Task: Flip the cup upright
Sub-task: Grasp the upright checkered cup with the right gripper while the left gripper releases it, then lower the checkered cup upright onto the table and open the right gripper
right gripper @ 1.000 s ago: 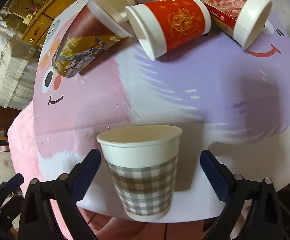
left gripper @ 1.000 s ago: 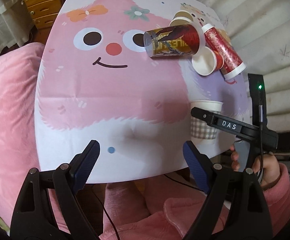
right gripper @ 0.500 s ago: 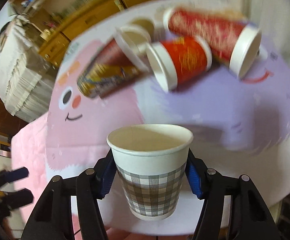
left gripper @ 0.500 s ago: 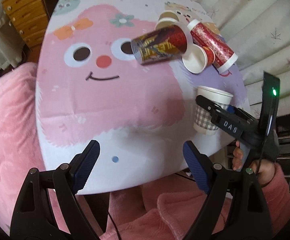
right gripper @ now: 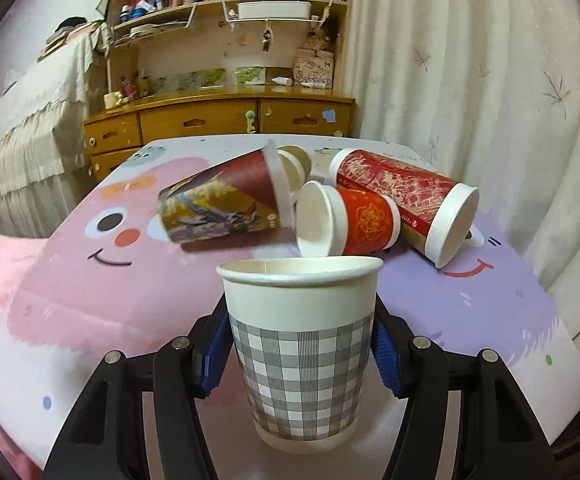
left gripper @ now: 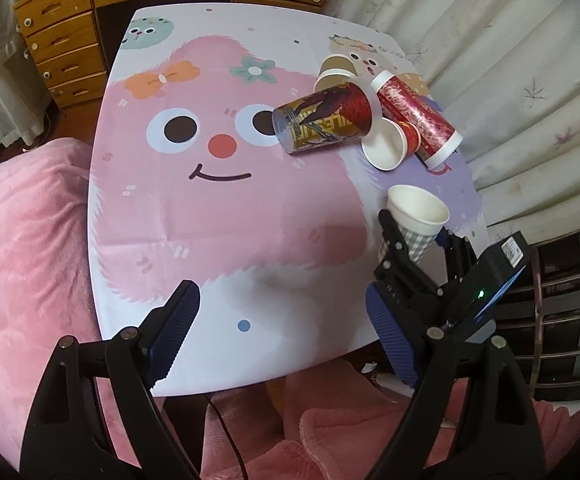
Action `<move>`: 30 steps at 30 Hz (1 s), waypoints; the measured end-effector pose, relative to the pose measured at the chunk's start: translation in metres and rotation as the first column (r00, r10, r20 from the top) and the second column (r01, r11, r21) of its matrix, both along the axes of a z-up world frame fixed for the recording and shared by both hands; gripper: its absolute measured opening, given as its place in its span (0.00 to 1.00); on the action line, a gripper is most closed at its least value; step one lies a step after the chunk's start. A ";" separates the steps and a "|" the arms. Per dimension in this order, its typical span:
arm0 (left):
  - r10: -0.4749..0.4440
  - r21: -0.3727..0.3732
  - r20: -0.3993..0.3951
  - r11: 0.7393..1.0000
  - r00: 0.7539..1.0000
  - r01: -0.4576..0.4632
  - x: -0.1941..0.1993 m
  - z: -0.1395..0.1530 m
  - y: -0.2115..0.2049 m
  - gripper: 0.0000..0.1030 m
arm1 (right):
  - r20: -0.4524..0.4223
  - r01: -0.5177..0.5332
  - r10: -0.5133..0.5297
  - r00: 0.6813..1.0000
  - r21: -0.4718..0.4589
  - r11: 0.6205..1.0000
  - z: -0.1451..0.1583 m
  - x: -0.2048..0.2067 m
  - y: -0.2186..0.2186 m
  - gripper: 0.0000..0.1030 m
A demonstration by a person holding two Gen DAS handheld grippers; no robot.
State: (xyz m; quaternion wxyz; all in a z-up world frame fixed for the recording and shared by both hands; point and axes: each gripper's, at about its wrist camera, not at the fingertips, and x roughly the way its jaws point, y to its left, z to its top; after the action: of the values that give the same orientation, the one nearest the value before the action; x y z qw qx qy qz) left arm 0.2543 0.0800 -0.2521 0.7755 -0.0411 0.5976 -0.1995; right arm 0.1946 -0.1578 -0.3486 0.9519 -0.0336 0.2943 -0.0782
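Observation:
My right gripper (right gripper: 300,356) is shut on a grey-checked white paper cup (right gripper: 300,344), upright with its mouth up, held above the table's near right edge. The same cup (left gripper: 418,216) and the right gripper (left gripper: 418,248) show in the left wrist view. My left gripper (left gripper: 279,332) is open and empty over the table's front edge. Several cups lie on their sides at the back right: a dark printed cup (right gripper: 221,204), a small red cup (right gripper: 350,220) and a tall red cup (right gripper: 406,196).
The table (left gripper: 209,220) has a pink cartoon-face cloth. A wooden dresser (left gripper: 73,36) stands behind it, white curtains (left gripper: 510,60) to the right, and a pink blanket (left gripper: 17,240) to the left. A metal rack (left gripper: 550,320) is at the right.
My right gripper closed on the checked cup and lifted it off the table, levelling its view. My left gripper drew back and up, staying open.

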 end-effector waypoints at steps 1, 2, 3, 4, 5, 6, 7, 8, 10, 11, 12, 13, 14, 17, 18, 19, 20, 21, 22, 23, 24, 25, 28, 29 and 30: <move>-0.008 -0.003 -0.007 1.000 1.000 0.008 -0.002 -0.001 0.000 0.81 | -0.006 -0.006 0.006 1.000 0.000 1.000 0.000 -0.005 0.004 0.60; -0.014 -0.007 -0.009 1.000 1.000 0.014 -0.002 -0.001 -0.001 0.81 | -0.009 -0.007 0.007 1.000 -0.001 1.000 0.000 -0.008 0.006 0.60; -0.019 -0.011 -0.011 1.000 1.000 0.019 -0.003 -0.002 -0.003 0.81 | -0.010 -0.010 0.010 1.000 -0.002 1.000 0.001 -0.018 0.008 0.60; -0.023 -0.013 -0.011 1.000 1.000 0.023 -0.004 -0.003 -0.004 0.81 | -0.013 -0.013 0.013 1.000 -0.002 1.000 0.002 -0.022 0.011 0.60; -0.026 -0.017 -0.012 1.000 1.000 0.026 -0.006 -0.003 -0.005 0.81 | -0.017 -0.012 0.012 1.000 0.000 1.000 0.001 -0.025 0.015 0.60; -0.029 -0.019 -0.017 0.999 0.999 0.029 -0.007 -0.004 -0.006 0.81 | -0.015 -0.010 0.010 1.000 0.005 1.000 0.002 -0.031 0.017 0.60; -0.033 -0.024 -0.020 0.999 0.999 0.033 -0.008 -0.004 -0.007 0.81 | -0.015 -0.009 0.009 1.000 0.009 1.000 0.003 -0.028 0.020 0.60; -0.039 -0.030 -0.019 0.999 0.999 0.038 -0.009 -0.005 -0.009 0.81 | -0.009 -0.009 0.009 1.000 0.013 1.000 0.005 -0.024 0.023 0.60; -0.052 -0.028 -0.014 0.998 0.999 0.052 -0.010 -0.005 -0.012 0.81 | 0.020 -0.008 0.008 1.000 0.016 1.000 0.011 -0.030 0.025 0.60; -0.057 -0.025 -0.012 0.998 0.998 0.056 -0.011 -0.005 -0.014 0.81 | 0.030 -0.006 0.005 1.000 0.022 1.000 0.013 -0.025 0.024 0.61; -0.059 -0.023 -0.012 0.998 0.998 0.058 -0.011 -0.005 -0.014 0.81 | 0.042 0.000 -0.001 0.999 0.031 1.000 0.015 -0.023 0.023 0.61; -0.059 -0.023 -0.012 0.998 0.998 0.059 -0.011 -0.006 -0.015 0.81 | 0.047 0.011 -0.012 0.999 0.042 0.999 0.016 -0.013 0.022 0.61; -0.060 -0.026 -0.013 0.998 0.998 0.059 -0.011 -0.005 -0.015 0.81 | 0.048 0.020 -0.023 0.999 0.052 0.998 0.016 -0.006 0.020 0.61; -0.061 -0.026 -0.018 0.998 0.998 0.061 -0.012 -0.007 -0.016 0.81 | 0.059 0.057 -0.062 0.996 0.084 0.995 0.016 0.000 0.016 0.61; -0.061 -0.023 -0.019 0.998 0.998 0.061 -0.012 -0.007 -0.016 0.81 | 0.063 0.064 -0.070 0.996 0.090 0.994 0.015 -0.001 0.017 0.61; -0.060 -0.022 -0.018 0.998 0.998 0.060 -0.012 -0.007 -0.015 0.81 | 0.064 0.069 -0.076 0.995 0.093 0.993 0.015 -0.002 0.018 0.61; -0.057 -0.021 -0.017 0.998 0.998 0.057 -0.013 -0.007 -0.015 0.81 | 0.061 0.070 -0.076 0.995 0.096 0.993 0.014 -0.002 0.018 0.62; -0.055 -0.023 -0.016 0.998 0.998 0.055 -0.014 -0.007 -0.014 0.81 | 0.058 0.067 -0.073 0.996 0.099 0.993 0.013 -0.004 0.019 0.62; -0.054 -0.026 -0.017 0.998 0.998 0.053 -0.015 -0.007 -0.014 0.81 | 0.054 0.061 -0.067 0.996 0.102 0.993 0.012 -0.007 0.019 0.62; -0.051 -0.026 -0.020 0.998 0.999 0.050 -0.015 -0.007 -0.014 0.81 | 0.046 0.056 -0.061 0.997 0.102 0.993 0.012 -0.006 0.018 0.62; -0.049 -0.025 -0.024 0.999 0.998 0.049 -0.016 -0.008 -0.015 0.81 | 0.036 0.049 -0.054 0.998 0.105 0.993 0.011 -0.004 0.016 0.63; -0.046 -0.023 -0.029 0.999 0.999 0.045 -0.016 -0.009 -0.016 0.81 | 0.030 0.044 -0.048 0.998 0.104 0.994 0.009 -0.006 0.017 0.63; -0.036 -0.024 -0.037 0.999 0.999 0.036 -0.017 -0.009 -0.019 0.81 | -0.010 0.024 -0.023 1.000 0.117 0.993 0.004 -0.006 0.013 0.63; -0.032 -0.027 -0.036 0.999 0.999 0.031 -0.017 -0.009 -0.021 0.81 | -0.019 0.018 -0.016 1.000 0.122 0.992 0.003 -0.007 0.012 0.63; -0.027 -0.028 -0.036 0.999 0.999 0.026 -0.018 -0.008 -0.023 0.81 | -0.028 0.007 -0.004 1.000 0.126 0.992 0.003 -0.012 0.012 0.63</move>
State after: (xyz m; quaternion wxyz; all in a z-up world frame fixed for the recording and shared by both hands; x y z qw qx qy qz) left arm 0.2361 0.0566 -0.2605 0.7611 -0.0473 0.6094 -0.2171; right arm 0.1826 -0.1459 -0.3460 0.9478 0.0261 0.3119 -0.0617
